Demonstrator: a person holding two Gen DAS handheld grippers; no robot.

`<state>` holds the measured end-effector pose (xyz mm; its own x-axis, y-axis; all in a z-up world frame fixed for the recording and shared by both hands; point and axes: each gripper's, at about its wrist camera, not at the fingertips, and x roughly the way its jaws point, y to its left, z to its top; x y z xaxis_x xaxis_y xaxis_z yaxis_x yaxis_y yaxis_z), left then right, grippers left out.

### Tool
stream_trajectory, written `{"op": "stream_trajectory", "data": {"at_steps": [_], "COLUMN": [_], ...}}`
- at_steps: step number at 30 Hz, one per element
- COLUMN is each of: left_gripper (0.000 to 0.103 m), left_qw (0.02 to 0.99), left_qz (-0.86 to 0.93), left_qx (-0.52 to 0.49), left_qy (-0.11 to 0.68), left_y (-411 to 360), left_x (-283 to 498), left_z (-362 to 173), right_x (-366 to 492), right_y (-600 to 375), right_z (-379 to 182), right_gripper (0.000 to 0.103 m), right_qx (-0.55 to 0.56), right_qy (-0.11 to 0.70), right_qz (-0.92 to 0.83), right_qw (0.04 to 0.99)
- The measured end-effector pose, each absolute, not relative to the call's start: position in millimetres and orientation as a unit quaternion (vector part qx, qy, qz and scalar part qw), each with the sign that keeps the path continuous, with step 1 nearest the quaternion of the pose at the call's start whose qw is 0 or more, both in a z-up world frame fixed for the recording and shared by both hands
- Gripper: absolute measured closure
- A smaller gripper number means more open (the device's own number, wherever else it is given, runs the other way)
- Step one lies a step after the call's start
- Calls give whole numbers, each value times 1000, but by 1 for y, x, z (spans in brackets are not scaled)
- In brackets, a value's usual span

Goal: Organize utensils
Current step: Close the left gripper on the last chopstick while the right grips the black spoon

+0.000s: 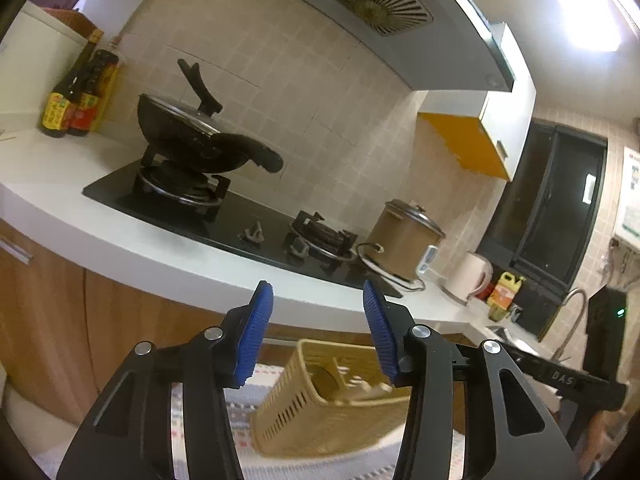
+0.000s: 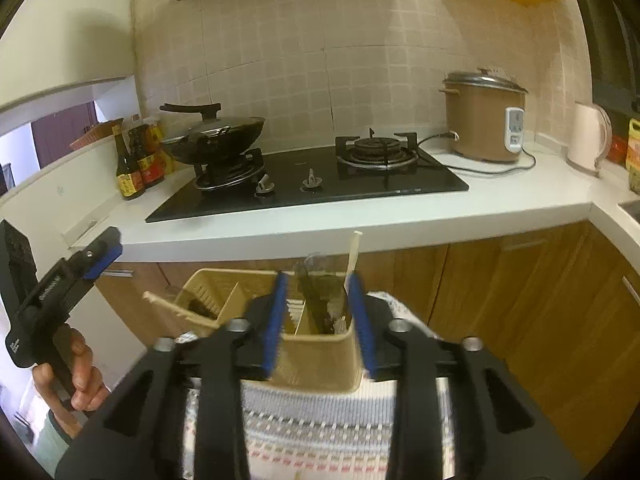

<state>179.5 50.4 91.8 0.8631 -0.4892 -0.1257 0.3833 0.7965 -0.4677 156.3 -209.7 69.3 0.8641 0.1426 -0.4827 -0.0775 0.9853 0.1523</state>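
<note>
A beige slotted utensil basket stands on a striped cloth in front of the counter. Its right compartment holds dark utensils and a white handle that sticks up; the left compartment looks nearly empty. My right gripper is open, its blue pads framing the basket's near end without visibly pressing on it. My left gripper is open and empty, raised above and left of the basket; it also shows as the left gripper in a hand.
Behind the basket runs a white counter with a black gas hob, a lidded wok, sauce bottles, a brown rice cooker and a pale kettle. Wooden cabinet doors lie below.
</note>
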Motion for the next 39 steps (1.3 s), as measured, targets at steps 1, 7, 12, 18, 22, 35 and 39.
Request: {"op": "stream_trajectory", "data": {"at_steps": [1,7,12,18,22,35,39], "left_gripper": [58,53,51,51,52,63,74], "left_qw": [937,928,912,876,839,794,802], "left_qz": [-241,-280,-315,-332,-331,-318,-311], "left_qx": [-220,-176,-119,-42,-26,16,52], "left_qy": [126,174,234,348,432,517,508], "left_y": [53,41,10,-37,-65,-122,-132], "left_x": [170,133,109,93,102,113,107], "left_z": [97,113,111,65,12,-66,-69], "right_x": [149,111,91,67,40,-15,-18], "right_y": [-211,-221,-245,-286,-291,-260,-242], "right_z": [72,78,59,-9,-51,-108,-112], "right_gripper": [52,51,44,42,42,53,61], "right_qx": [69,105,182,267,249,236,203], "right_qy": [258,314,386,493,531,547,540], "right_qz": [53,45,64,52,20,-30,-47], "right_qw": [962,943,902,826,810,802,815]}}
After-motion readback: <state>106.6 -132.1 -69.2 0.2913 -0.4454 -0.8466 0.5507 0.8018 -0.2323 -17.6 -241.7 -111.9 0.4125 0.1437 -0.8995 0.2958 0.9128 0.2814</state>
